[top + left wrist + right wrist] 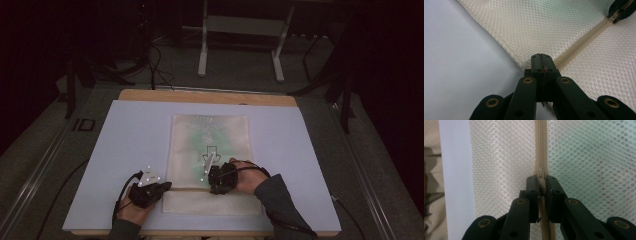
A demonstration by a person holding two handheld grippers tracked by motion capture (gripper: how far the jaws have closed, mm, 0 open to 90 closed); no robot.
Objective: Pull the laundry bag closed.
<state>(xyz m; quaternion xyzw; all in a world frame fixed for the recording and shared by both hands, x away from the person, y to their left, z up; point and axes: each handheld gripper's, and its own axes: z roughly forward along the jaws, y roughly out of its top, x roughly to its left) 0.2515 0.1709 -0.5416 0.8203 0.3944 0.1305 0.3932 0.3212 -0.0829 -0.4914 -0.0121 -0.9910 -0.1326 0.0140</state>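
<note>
Mesh zip bag [210,160] lay flat on the pale worktop [125,150], cream netting with something green showing through the far panel.

Left gripper [541,60]: jaws pressed together, pinching the end of the bag's zipper tape right at the bag's corner; the zipper [584,40] ran away from the jaw tips toward the other gripper.

Right gripper [541,182]: jaws closed on the zipper pull [541,172], slider sitting just ahead of the jaw tips, teeth line running straight on beyond them.

Handling, as judged: bag looked light, limp, and thin. The mesh would bunch and drag with the slider unless the tape end was anchored. The netting seemed snag-prone, not fragile otherwise. The pull was small and hard, likely slippery between flat pads; a grip deep on the tab, close to the slider, suited best. The corner tape was the stiffest spot for the holding hand, better than the bare mesh beside it.
</note>
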